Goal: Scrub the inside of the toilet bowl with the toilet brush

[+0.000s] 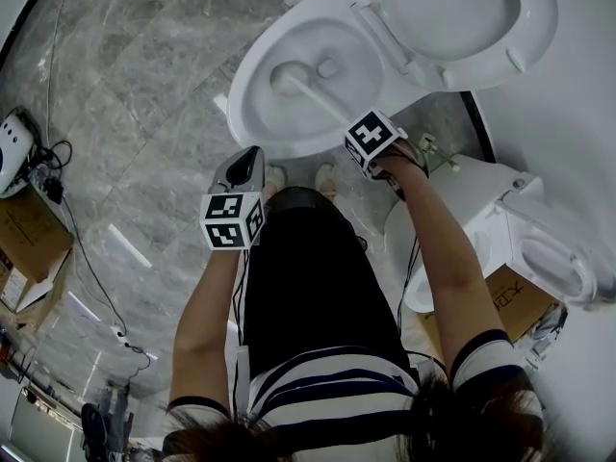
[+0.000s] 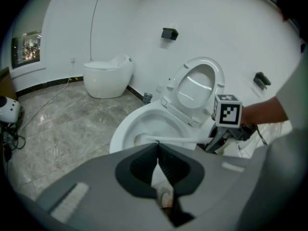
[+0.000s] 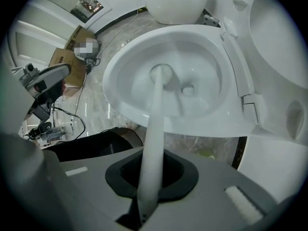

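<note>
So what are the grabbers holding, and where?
The right gripper holds the toilet brush by its handle's near end. The left gripper, fingers shut, holds nothing.

Soft, even indoor light, prob. from overhead; pics greyish, low contrast. White toilet bowl [image 1: 252, 94] nearly blows out. Floor [image 1: 144, 75] has faint sheen. Both gripper views are fisheye w/ dark corners, bent edges, blurry foreground.

Overhead head view, seemingly close gripper views, common toilet bowl [image 1: 248, 99]
</note>
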A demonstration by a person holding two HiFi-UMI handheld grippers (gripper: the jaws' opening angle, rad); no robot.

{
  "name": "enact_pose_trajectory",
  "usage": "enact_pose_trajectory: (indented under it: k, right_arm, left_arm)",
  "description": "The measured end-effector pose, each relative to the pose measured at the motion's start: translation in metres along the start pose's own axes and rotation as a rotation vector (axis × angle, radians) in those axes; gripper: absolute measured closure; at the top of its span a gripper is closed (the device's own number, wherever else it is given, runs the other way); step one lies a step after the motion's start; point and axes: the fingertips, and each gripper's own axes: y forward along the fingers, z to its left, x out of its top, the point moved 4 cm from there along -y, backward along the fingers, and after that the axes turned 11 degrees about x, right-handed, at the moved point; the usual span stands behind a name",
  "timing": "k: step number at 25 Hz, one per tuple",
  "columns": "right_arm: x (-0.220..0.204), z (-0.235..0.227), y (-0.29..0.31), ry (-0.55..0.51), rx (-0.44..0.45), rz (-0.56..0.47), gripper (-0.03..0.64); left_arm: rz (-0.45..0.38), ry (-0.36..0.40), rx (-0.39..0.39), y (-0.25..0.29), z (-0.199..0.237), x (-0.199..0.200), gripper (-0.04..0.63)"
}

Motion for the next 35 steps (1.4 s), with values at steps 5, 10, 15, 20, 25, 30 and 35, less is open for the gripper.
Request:
enact_pose_trajectory:
  k: [5, 10, 15, 20, 25, 30, 35]
  right_arm:
    - [-0.001, 0.003, -0.006, -0.039, -0.021, -0.021, 0.583]
    - [0.004, 0.0, -0.017, -0.069, -0.064, -0.036, 0.583]
    - [0.014, -0.009, -0.026, -0.098, -0.116, -0.041, 0.581]
    - [0.023, -0.02, -0.034, -0.121, -0.172, -0.04, 0.581]
    - [0.029, -0.032, -0.045, -0.115, -0.218, -0.045, 0.581]
    - [0.027, -0.046, -0.05, -0.089, -0.251, -0.045, 0.581]
    - [0.021, -0.054, -0.054, -0.059, -0.283, -0.046, 0.581]
  left_arm:
    - [-0.014, -0.005, 0.021, -0.001, 0.004, 0.006, 0.595]
    - [-0.013, -0.011, 0.031, -0.002, 0.008, 0.01, 0.595]
    - [-0.012, -0.012, 0.027, 0.0, 0.006, 0.011, 0.595]
    - [-0.009, -0.013, 0.02, -0.001, 0.004, 0.006, 0.595]
    - [-0.008, -0.017, 0.022, -0.003, 0.005, 0.004, 0.595]
    - [-0.012, -0.019, 0.026, -0.004, 0.007, 0.004, 0.595]
    - [-0.011, -0.021, 0.022, -0.006, 0.006, 0.002, 0.595]
